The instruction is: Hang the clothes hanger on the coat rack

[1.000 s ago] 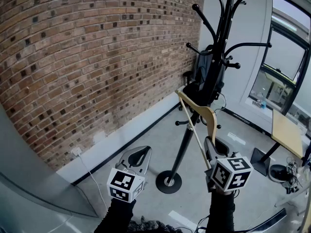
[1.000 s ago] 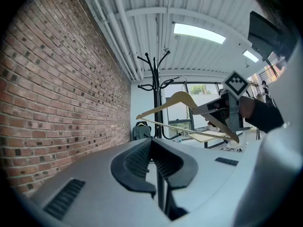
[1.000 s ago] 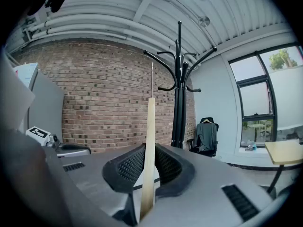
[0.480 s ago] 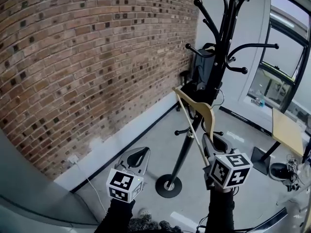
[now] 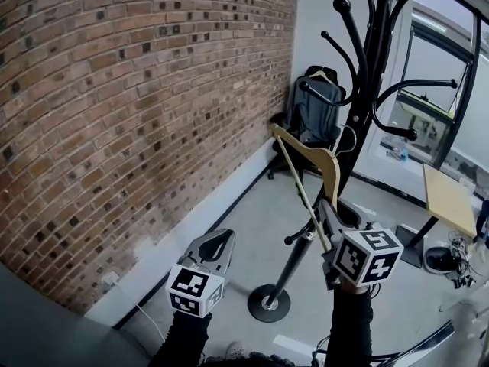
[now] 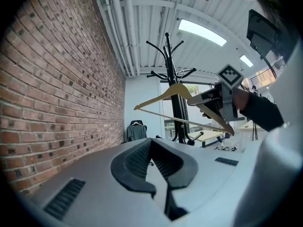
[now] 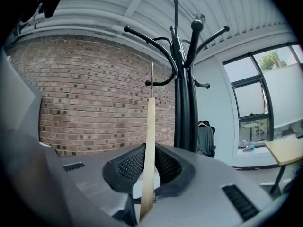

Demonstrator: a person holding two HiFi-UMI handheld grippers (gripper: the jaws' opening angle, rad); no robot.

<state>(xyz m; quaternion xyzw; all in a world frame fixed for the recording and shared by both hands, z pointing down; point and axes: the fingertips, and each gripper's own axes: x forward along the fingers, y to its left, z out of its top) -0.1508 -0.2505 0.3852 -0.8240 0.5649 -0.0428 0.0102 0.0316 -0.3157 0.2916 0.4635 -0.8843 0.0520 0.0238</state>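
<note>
The right gripper (image 5: 330, 224), at the lower right of the head view, is clamped on one end of a pale wooden clothes hanger (image 5: 309, 170). The hanger's long axis slants from the jaws up and to the left, so its free end points toward the red brick wall (image 5: 114, 113). It is held in the air, centre frame, in front of the tall black metal coat rack (image 5: 367, 90) and not on any of its curved arms.

In the right gripper view the hanger (image 7: 149, 141) shows edge-on as a thin upright strip pinched between the black pads, with the rack (image 7: 182, 79) just to its right.

The left gripper (image 5: 216, 245), at lower centre-left, has its jaws closed together with nothing between them. Its own view shows the hanger (image 6: 156, 98) broadside across the rack (image 6: 171, 79).
</note>
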